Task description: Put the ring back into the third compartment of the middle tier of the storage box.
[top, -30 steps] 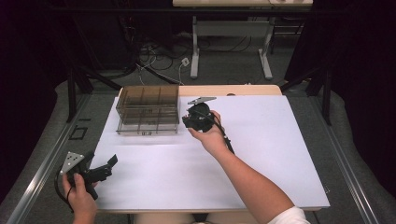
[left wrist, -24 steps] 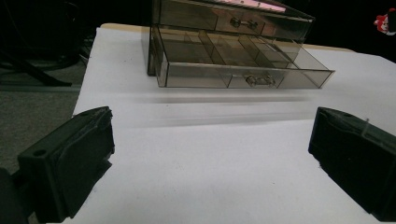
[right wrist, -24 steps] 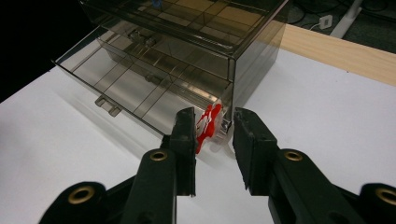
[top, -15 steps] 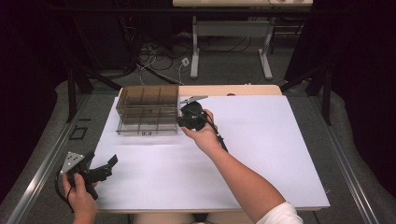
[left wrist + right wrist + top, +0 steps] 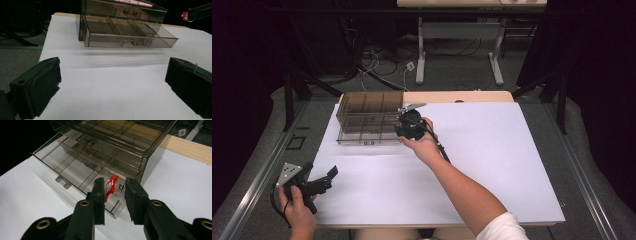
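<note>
A smoky clear drawer box [image 5: 369,117] stands at the back left of the white table top [image 5: 492,165]. Its lower drawer [image 5: 75,167] is pulled out and split into several compartments. My right gripper [image 5: 113,188] hovers over the drawer's right front corner, shut on a small red and clear object [image 5: 110,187]. In the high view the right gripper [image 5: 404,129] sits against the box's right end. The left gripper view shows the open drawer [image 5: 125,30] and the red object [image 5: 185,15] at the top right. My left gripper [image 5: 112,82] rests open at the front left corner [image 5: 323,176], nothing between its jaws.
A strip of bare wooden table [image 5: 462,96] shows behind the white sheet. Beyond it stand metal table legs [image 5: 422,50] and loose cables [image 5: 382,60] on the grey floor. A metal rail [image 5: 257,185] runs along the table's left side.
My right hand has shifted left toward the drawer box, bringing the red object over the open drawer's right end. The left hand has kept still.
</note>
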A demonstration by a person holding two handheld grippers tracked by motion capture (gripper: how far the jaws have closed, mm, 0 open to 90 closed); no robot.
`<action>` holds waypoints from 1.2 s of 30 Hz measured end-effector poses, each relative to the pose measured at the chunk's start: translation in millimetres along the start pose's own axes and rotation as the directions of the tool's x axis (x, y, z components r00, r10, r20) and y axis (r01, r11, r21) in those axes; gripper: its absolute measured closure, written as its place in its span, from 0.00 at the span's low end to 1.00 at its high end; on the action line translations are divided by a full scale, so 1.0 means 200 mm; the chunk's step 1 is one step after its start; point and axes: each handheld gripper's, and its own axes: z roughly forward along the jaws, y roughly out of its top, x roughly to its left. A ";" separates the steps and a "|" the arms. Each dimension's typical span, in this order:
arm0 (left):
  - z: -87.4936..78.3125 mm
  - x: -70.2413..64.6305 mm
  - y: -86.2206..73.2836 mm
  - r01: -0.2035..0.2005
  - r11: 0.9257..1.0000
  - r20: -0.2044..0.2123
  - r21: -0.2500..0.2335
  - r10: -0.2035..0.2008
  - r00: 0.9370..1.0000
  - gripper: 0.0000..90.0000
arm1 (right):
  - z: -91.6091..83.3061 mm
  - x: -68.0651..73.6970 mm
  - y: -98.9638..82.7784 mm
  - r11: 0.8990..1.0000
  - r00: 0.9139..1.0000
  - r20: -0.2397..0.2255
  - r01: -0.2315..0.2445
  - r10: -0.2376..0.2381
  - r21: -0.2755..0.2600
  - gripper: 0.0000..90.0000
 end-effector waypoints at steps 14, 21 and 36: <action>0.01 -0.01 0.00 0.008 1.000 0.001 -0.007 -0.008 1.000 0.00 | 0.07 0.00 -0.01 1.000 1.000 -0.006 -0.008 0.008 0.003 0.78; 0.01 0.00 0.00 -0.001 1.000 0.004 0.000 0.001 1.000 0.00 | 0.11 -0.01 -0.02 1.000 1.000 0.004 -0.016 0.016 -0.010 0.78; 0.01 0.00 0.00 0.000 1.000 0.008 0.001 0.000 1.000 0.00 | 0.16 0.00 -0.05 1.000 1.000 0.013 0.004 -0.005 0.022 0.78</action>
